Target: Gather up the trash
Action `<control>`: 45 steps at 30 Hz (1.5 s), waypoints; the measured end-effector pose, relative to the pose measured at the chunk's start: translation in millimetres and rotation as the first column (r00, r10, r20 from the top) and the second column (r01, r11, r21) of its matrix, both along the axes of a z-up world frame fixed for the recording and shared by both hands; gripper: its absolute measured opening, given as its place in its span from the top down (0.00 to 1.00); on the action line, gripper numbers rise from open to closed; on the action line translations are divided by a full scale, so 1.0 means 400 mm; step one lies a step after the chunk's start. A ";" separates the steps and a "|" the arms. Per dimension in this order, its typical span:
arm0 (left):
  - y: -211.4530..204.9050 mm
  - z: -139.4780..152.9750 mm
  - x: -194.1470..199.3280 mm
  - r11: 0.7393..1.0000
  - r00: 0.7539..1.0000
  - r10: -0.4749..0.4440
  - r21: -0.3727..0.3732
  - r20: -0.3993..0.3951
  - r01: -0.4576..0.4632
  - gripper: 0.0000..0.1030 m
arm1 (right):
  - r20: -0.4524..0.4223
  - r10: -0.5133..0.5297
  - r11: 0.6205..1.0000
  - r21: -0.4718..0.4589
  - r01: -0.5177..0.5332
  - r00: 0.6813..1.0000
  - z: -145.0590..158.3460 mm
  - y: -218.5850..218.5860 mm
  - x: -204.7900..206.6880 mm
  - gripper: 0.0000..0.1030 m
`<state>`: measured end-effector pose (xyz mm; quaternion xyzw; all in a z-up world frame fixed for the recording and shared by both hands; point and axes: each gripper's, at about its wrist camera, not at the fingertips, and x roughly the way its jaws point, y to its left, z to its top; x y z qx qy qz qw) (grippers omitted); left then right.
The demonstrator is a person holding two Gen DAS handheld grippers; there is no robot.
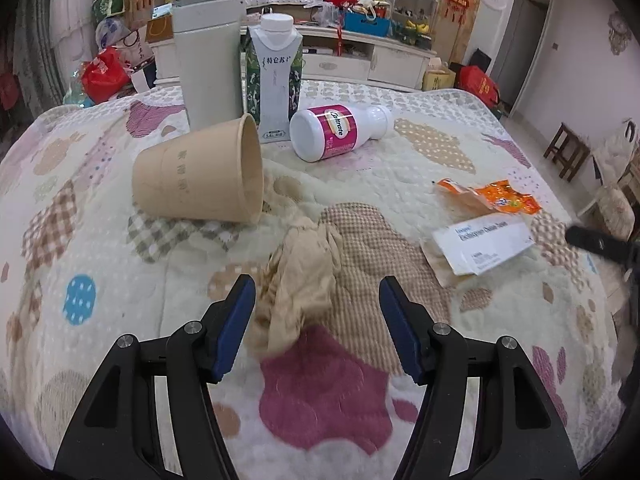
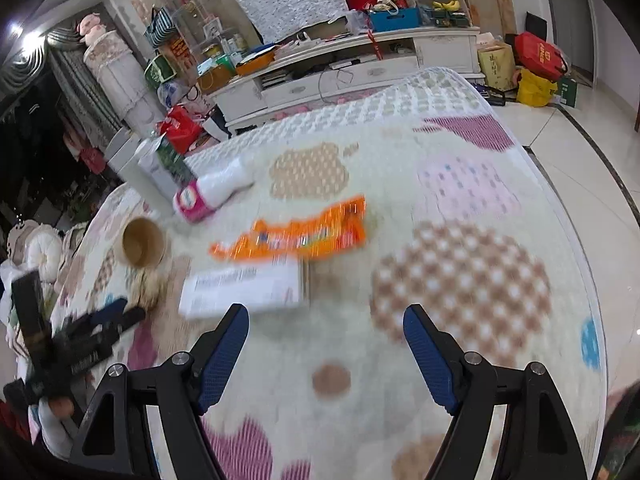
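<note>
A soft quilted blanket [image 1: 400,168] with patchwork blobs in plum, tan check and blue covers the surface, and the trash lies scattered on it. The left gripper [image 1: 318,294] hangs above a crumpled beige paper napkin [image 1: 300,276], its 2 blue ribbed pads spread apart with nothing pressed between them; the wrinkled napkin lies below the gap, nearer the left pad. Beyond it a tan paper cup [image 1: 200,172] lies tipped on its side, its round mouth facing right. Behind the cup stand a tall grey cylindrical bin [image 1: 210,68] and an upright green-and-white carton [image 1: 274,84] with a white screw cap. Just beside the carton a smooth white plastic bottle [image 1: 336,132] with a pink label lies on its side. To the right, a crinkled orange foil wrapper [image 1: 496,196] lies touching a flat white cardboard box [image 1: 484,246].

The right gripper [image 2: 326,334] has its jaws wide and empty, hovering over the blanket just beside the white box, which looks blurred there.
</note>
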<state>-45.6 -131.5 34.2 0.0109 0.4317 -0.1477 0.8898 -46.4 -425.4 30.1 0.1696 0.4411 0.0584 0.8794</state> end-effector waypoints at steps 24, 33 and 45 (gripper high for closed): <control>-0.023 0.025 -0.024 0.991 0.995 -0.098 -0.092 -0.031 0.094 0.70 | 0.075 0.032 0.995 0.089 -0.039 0.997 0.021 -0.045 0.047 0.87; -0.131 0.077 -0.135 0.973 0.979 -0.203 -0.110 0.007 0.203 0.70 | 0.126 0.013 0.998 0.060 -0.021 0.992 0.081 -0.100 -0.153 0.89; -0.279 0.088 -0.229 0.946 0.951 -0.310 -0.099 0.008 0.309 0.70 | 0.078 -0.090 0.991 0.101 0.082 0.993 0.040 -0.214 -0.324 0.72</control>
